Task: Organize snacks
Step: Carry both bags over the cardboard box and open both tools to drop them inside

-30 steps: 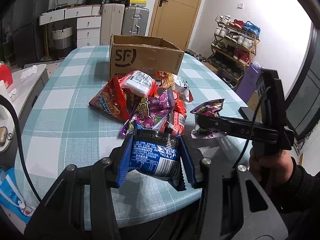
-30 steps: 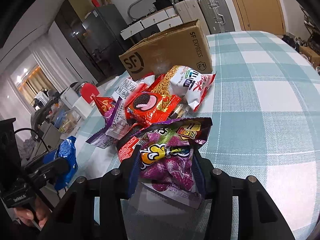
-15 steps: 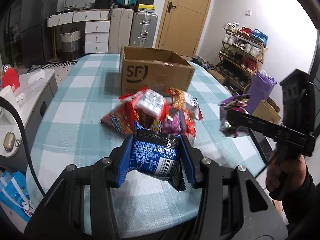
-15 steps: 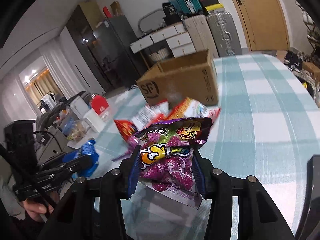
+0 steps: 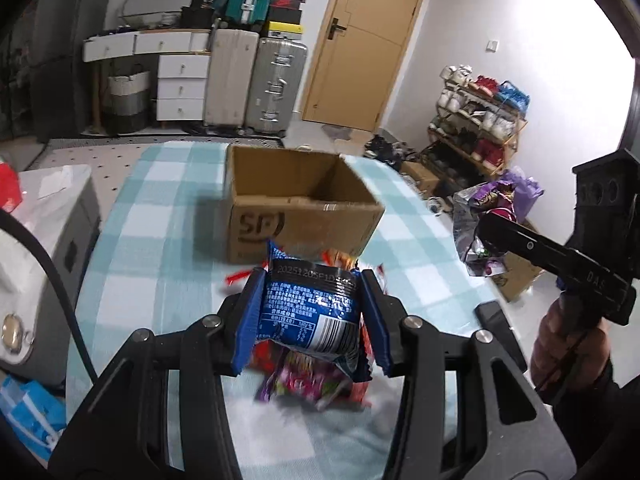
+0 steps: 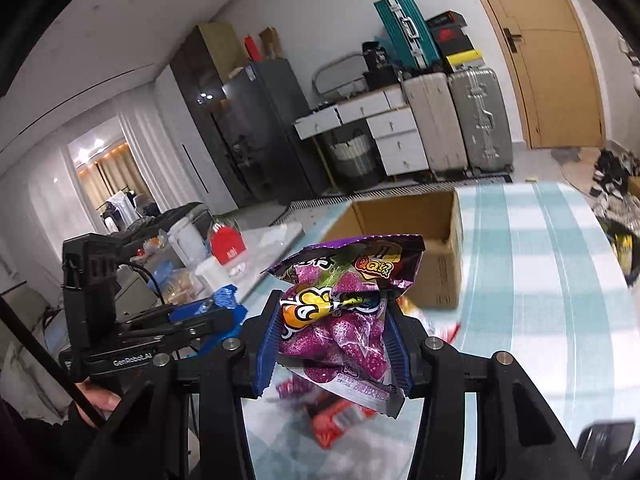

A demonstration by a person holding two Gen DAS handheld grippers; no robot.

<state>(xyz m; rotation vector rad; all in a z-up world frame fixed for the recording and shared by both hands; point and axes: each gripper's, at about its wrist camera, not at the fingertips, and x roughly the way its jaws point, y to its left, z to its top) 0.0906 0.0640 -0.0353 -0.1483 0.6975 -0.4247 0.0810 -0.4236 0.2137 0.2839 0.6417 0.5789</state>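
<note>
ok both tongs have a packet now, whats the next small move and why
Probably carry the blue foil snack packet in the left tongs forward over the open brown cardboard box and release it. Both tongs are lifted above the snack pile, the right tongs grip a purple candy bag, and the box looks empty inside.

A table covered in a teal-and-white checked cloth (image 5: 132, 240) fills the middle of the left wrist frame. An open brown cardboard box printed "SF" (image 5: 300, 216) stands on it at centre. Below the box, low in the frame, lies a blurred pile of red and purple snack packets (image 5: 308, 380).
</note>
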